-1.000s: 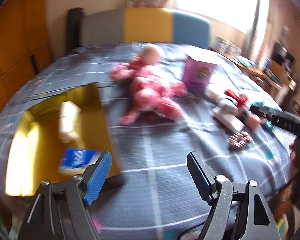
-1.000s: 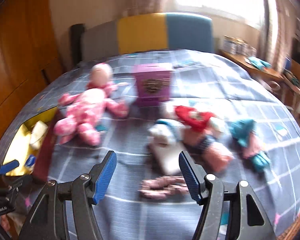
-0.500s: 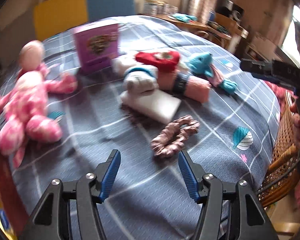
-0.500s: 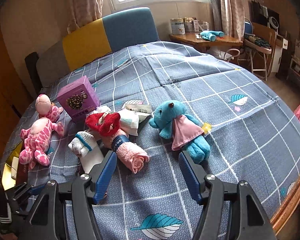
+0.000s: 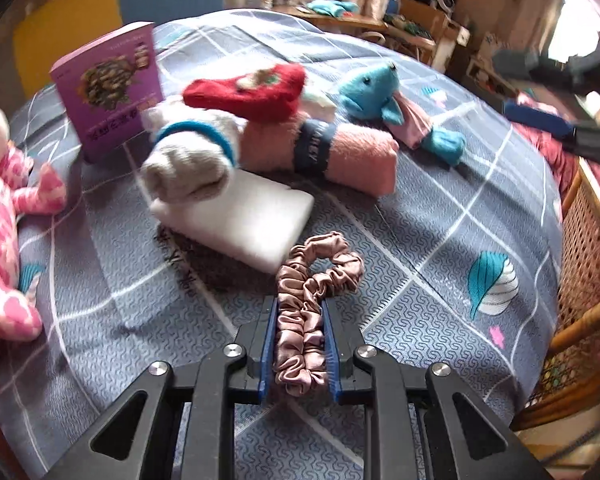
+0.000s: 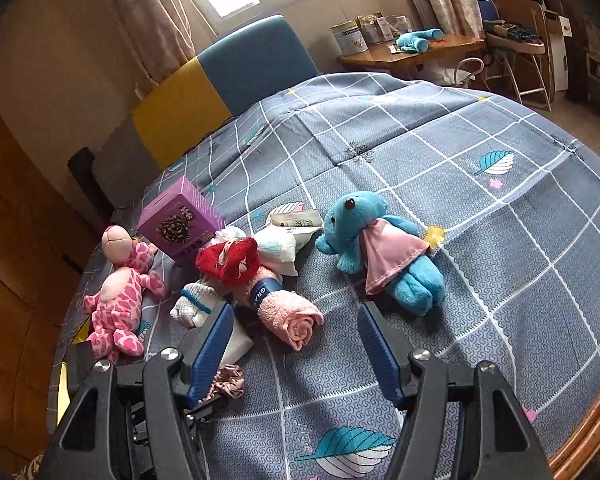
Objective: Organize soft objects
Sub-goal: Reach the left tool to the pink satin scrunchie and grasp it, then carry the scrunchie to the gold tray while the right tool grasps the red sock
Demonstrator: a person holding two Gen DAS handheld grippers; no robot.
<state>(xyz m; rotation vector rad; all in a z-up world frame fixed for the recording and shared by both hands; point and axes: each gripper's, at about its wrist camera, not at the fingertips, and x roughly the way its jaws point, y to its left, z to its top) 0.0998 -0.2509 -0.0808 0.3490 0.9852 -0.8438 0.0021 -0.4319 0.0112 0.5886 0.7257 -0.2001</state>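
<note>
Left gripper (image 5: pixel 299 344): blue pads pressed against both sides of pink satin scrunchie (image 5: pixel 314 300), near end clamped between them, far loop lying loose on grey checked bedspread (image 5: pixel 420 240) ahead of the fingertips. Scrunchie's far loop just beside near corner of white folded cloth (image 5: pixel 236 220). Rolled white sock with blue band (image 5: pixel 192 160) resting on top of that cloth. Behind it, rolled pink towel with dark band (image 5: pixel 328 152), red knitted item (image 5: pixel 248 92) lying on the towel's far end. Purple box (image 5: pixel 108 88) upright, further back left. Blue plush toy with pink cape (image 5: pixel 384 100) to the right of the towel, apart from it. Pink spotted plush (image 5: pixel 4 232) at left edge, well apart from scrunchie.

Right gripper (image 6: pixel 296 344): jaws wide apart, nothing between them, held above bedspread (image 6: pixel 480 240). Rolled pink towel (image 6: pixel 284 308) ahead, roughly between the finger lines, not touching. Blue plush toy (image 6: pixel 380 252) ahead and right, face up. Scrunchie (image 6: pixel 226 380) visible low left, just beside the left finger of this gripper, with part of the left gripper's dark frame under it. Pink spotted plush (image 6: pixel 120 296) far left; purple box (image 6: pixel 180 224) behind it. White sock (image 6: pixel 194 304) beside left fingertip.
</note>
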